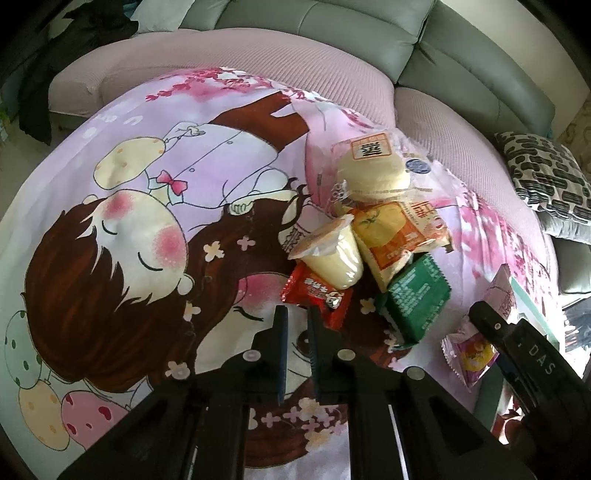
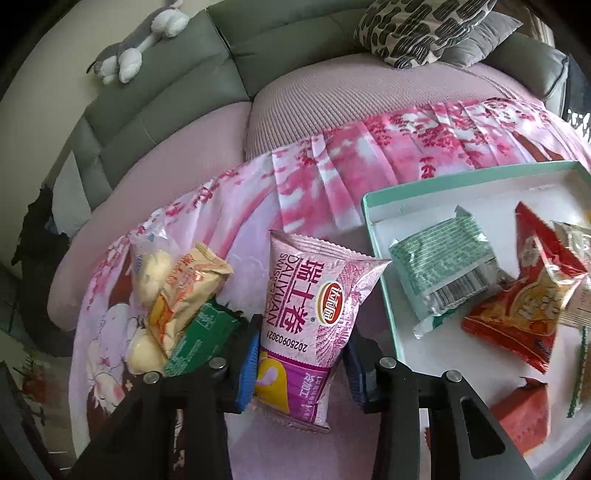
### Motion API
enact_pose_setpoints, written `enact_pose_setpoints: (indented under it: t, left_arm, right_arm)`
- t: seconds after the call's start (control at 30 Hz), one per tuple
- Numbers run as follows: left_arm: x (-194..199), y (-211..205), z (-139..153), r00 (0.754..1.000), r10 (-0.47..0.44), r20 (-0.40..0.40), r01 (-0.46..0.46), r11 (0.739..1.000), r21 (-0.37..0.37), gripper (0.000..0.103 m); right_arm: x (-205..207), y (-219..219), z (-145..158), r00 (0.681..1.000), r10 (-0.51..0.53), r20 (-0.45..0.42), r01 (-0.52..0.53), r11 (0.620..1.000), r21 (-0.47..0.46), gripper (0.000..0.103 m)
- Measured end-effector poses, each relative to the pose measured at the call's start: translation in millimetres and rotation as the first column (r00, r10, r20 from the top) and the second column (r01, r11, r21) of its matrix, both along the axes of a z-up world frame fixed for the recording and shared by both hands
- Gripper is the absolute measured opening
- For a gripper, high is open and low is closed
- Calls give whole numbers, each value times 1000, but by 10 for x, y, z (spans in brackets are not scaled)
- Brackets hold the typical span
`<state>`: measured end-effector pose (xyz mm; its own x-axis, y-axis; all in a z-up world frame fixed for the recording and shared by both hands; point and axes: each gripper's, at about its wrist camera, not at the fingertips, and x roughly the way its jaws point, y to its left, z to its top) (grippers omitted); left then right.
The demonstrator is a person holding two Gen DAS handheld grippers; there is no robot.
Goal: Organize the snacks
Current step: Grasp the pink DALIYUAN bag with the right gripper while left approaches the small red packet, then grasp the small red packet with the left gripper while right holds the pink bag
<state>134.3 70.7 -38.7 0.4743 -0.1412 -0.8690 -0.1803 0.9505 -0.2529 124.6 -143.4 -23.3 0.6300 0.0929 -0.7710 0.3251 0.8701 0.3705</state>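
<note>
A pile of snacks lies on the cartoon-print cloth: a red packet (image 1: pixel 319 297), a pudding cup (image 1: pixel 330 256), an orange-yellow packet (image 1: pixel 397 236), a green packet (image 1: pixel 417 299) and a bagged bun (image 1: pixel 373 171). My left gripper (image 1: pixel 297 317) is nearly shut and empty, its tips just before the red packet. My right gripper (image 2: pixel 301 341) grips a pink Swiss-roll packet (image 2: pixel 314 310) between its blue pads (image 2: pixel 251 354), left of a white tray (image 2: pixel 376 221) with a teal rim. The tray holds a green packet (image 2: pixel 447 266), red packets (image 2: pixel 524 314) and others. The right gripper (image 1: pixel 487 328) also shows in the left wrist view.
A grey sofa (image 1: pixel 369 29) with a pink seat cover (image 1: pixel 258 51) lies behind the cloth. A patterned cushion (image 2: pixel 424 29) sits at the back right and a plush toy (image 2: pixel 136 44) on the sofa back. The snack pile (image 2: pixel 177 295) lies left of the right gripper.
</note>
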Motion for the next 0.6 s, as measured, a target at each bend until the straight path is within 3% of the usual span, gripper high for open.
enact_pose_setpoints:
  t: [0.27, 0.6]
  left_arm:
    - [-98, 16, 182, 999, -6, 45, 7, 1000, -13, 9]
    - [-187, -57, 387, 995, -15, 95, 13, 1000, 20, 9]
  right_arm:
    - [-174, -4, 254, 999, 17, 49, -16, 1000, -15, 42]
    - [-365, -160, 344, 999, 6, 50, -5, 1000, -15, 42]
